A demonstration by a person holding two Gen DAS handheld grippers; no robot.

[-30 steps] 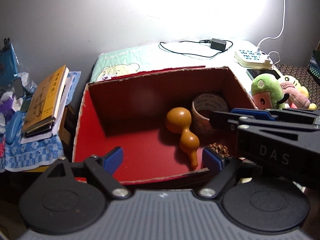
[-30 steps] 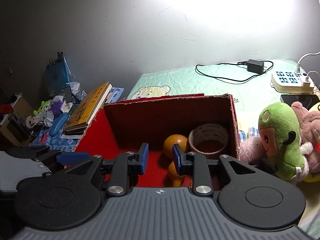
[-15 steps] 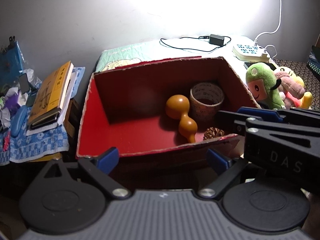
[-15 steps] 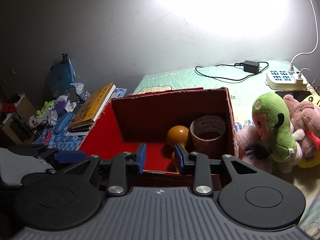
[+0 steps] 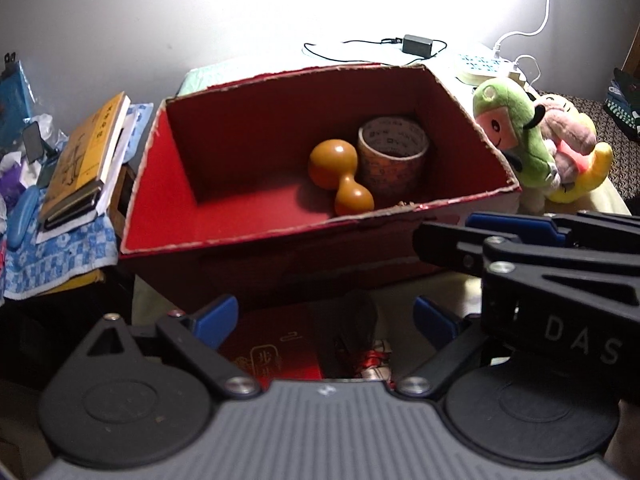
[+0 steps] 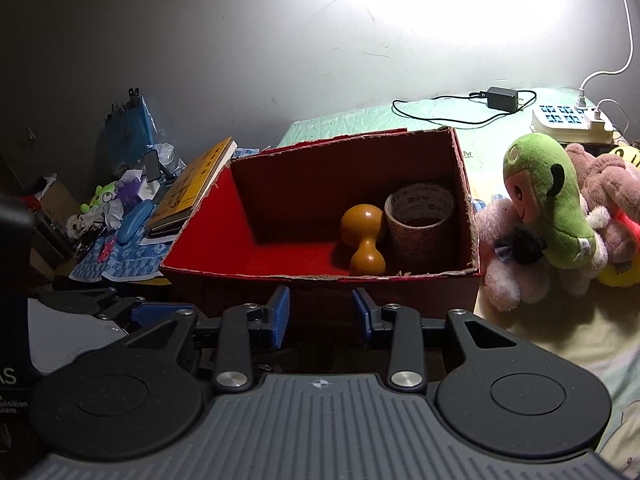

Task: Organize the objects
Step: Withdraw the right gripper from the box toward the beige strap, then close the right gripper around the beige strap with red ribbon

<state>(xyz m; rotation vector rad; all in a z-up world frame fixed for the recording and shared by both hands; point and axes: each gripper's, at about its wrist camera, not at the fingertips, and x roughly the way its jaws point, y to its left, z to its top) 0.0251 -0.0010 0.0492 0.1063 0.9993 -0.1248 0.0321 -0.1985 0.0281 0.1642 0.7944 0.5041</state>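
A red cardboard box (image 5: 248, 236) (image 6: 208, 248) stands open on the bed. Inside it lie an orange wooden gourd (image 5: 340, 178) (image 6: 362, 240) and a roll of printed tape (image 5: 394, 156) (image 6: 420, 220), touching each other. A pine cone (image 5: 404, 203) peeks over the box's front wall. My left gripper (image 5: 325, 318) is open wide in front of the box, above a flat red packet (image 5: 272, 354) and a dark item with red thread (image 5: 372, 356). My right gripper (image 6: 321, 316) hangs before the box's front wall, its jaws opening with nothing between them.
Plush toys, a green one (image 5: 512, 128) (image 6: 548, 200) foremost, lie right of the box. Behind are a power strip (image 6: 568, 120) and a black charger (image 6: 502, 98). Books (image 5: 84, 152) (image 6: 192, 184) and clutter cover the low stand on the left.
Both grippers have drawn back from over the box to its near side and sunk a little. The jaws of both have widened. The red packet has come into view under the left gripper.
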